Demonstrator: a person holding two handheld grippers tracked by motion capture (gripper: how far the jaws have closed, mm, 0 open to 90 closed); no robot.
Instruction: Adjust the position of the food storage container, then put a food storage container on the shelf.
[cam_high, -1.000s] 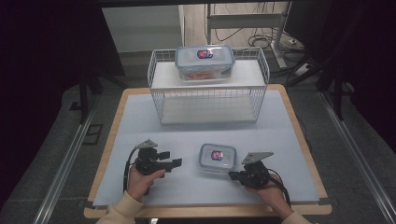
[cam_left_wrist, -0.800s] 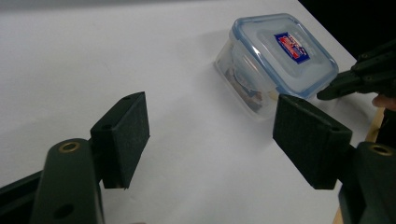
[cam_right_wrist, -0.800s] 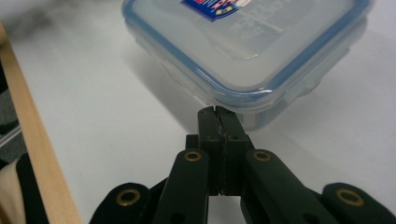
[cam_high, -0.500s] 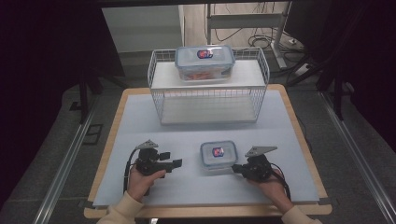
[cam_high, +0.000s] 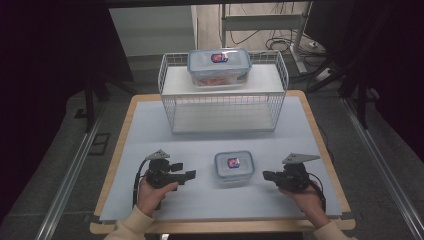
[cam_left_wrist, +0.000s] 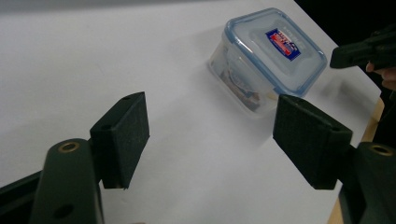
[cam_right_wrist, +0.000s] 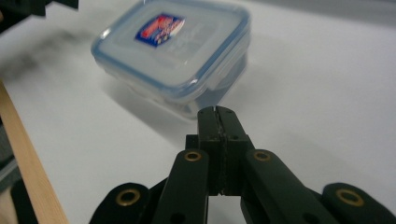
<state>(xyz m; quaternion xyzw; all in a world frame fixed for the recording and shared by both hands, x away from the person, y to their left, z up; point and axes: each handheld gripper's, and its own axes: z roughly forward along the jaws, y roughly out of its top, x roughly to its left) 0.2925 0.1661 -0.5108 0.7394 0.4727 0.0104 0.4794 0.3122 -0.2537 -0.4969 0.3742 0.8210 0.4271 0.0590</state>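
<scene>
- Working on the small lidded food container, which sits flat on the white worktop between the two hands, lid on, red-and-blue label up; something dark shows inside through the clear wall, too unclear to identify.
- Left gripper: jaws spread wide, nothing between them, pointing at the container's left side from a short way off. In the left gripper view the container lies ahead and to the right of the gap.
- Right gripper: jaws pressed fully together, empty, tips just short of the container's right side, not touching as far as I can tell. Right gripper view shows the container straight ahead of the closed tips.
- Wire rack stands at the back of the worktop with a larger lidded container on its top shelf.
- Judged step: approach to pick up the small container.
- To do it well: spread the right jaws before closing in; a closed tip would only push the box.
- Approach level, jaws straddling the short walls below the lid rim.
- Risk: smooth plastic slides on the sheet; steady with the other gripper.
</scene>
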